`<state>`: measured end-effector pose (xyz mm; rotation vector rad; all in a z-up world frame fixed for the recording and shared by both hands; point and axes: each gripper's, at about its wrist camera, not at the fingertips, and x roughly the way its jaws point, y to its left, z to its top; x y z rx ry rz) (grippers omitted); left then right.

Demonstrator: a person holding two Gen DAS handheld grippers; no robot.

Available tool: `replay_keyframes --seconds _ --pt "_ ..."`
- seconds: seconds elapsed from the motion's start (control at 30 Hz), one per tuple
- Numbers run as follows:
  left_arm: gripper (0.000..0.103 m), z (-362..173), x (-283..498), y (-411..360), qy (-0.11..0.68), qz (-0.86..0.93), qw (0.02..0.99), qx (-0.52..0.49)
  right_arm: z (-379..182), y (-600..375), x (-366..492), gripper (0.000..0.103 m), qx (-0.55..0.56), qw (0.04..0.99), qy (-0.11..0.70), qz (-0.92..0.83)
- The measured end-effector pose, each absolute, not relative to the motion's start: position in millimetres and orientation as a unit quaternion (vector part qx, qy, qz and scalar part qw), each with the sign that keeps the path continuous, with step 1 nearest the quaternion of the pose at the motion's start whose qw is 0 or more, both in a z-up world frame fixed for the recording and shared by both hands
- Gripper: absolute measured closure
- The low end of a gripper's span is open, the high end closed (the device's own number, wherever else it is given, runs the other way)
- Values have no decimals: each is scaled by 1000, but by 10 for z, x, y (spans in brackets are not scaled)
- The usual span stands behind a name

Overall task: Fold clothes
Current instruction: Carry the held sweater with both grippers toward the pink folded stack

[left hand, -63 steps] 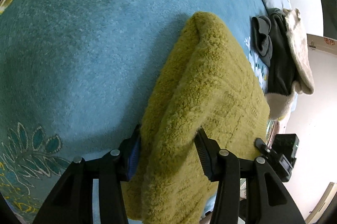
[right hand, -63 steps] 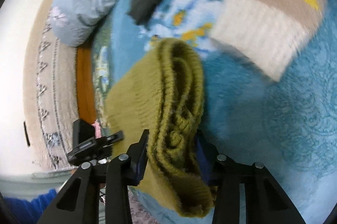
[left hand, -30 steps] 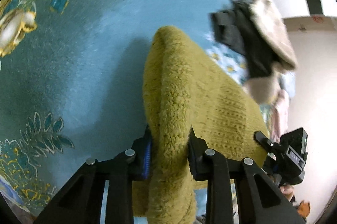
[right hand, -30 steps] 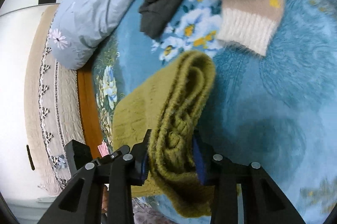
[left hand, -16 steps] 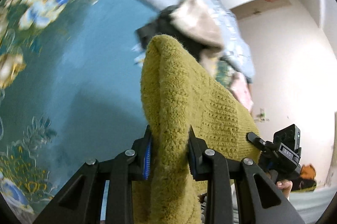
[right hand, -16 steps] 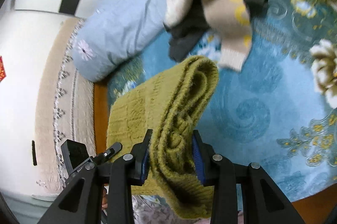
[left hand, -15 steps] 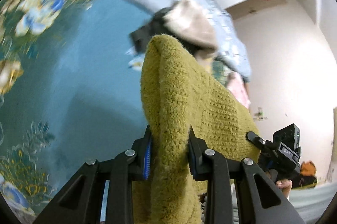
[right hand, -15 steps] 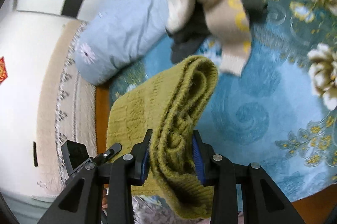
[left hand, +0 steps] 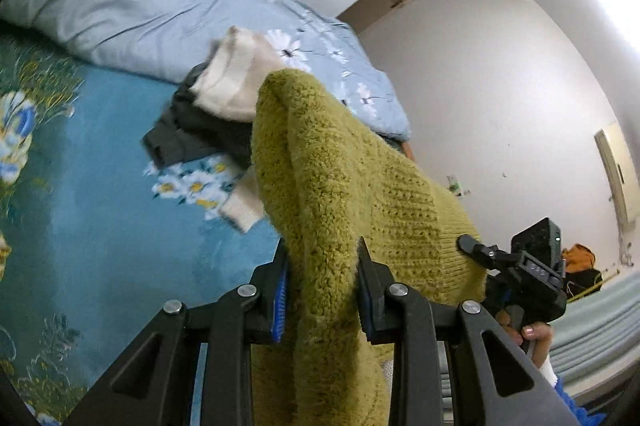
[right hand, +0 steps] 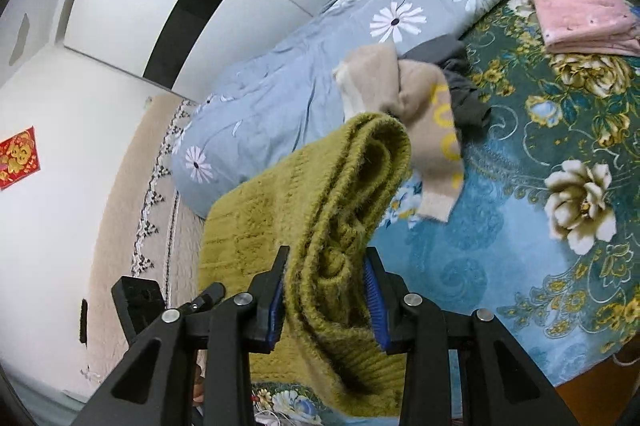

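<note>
The green sweater (left hand: 332,186) hangs doubled between the two tools, held up off the blue flowered bedspread (right hand: 500,250); its lower edge drops out of sight behind the black arms in both views, so how far it hangs cannot be told. The left gripper (left hand: 322,290) is clamped on a thick fold of it, and the right gripper (right hand: 326,296) is pinched on the bunched layers at the other end, the knit filling the gap between each pair of fingers. Behind the sweater lies a heap of a beige sweater (right hand: 416,114) over a dark grey garment (right hand: 460,86); yellow letters on the beige sleeve are blurred and partly covered, and cannot be read. A folded pink cloth (right hand: 580,14) rests near the far edge, beside a pale blue daisy-print quilt (right hand: 340,38). A red paper with gold figures (right hand: 18,156) on the wall is too small to read.
</note>
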<state>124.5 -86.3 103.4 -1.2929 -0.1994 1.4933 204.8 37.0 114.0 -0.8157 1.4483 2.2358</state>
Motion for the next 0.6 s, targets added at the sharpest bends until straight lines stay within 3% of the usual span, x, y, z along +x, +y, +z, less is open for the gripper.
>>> replay_keyframes --seconds 0.33,0.6 --pt "74 1253 1620 -115 -48 618 578 -530 1120 964 2598 66 -259 196 531 783" --pt "74 1211 1975 1045 -29 619 570 -539 922 2069 3010 66 -260 191 546 773"
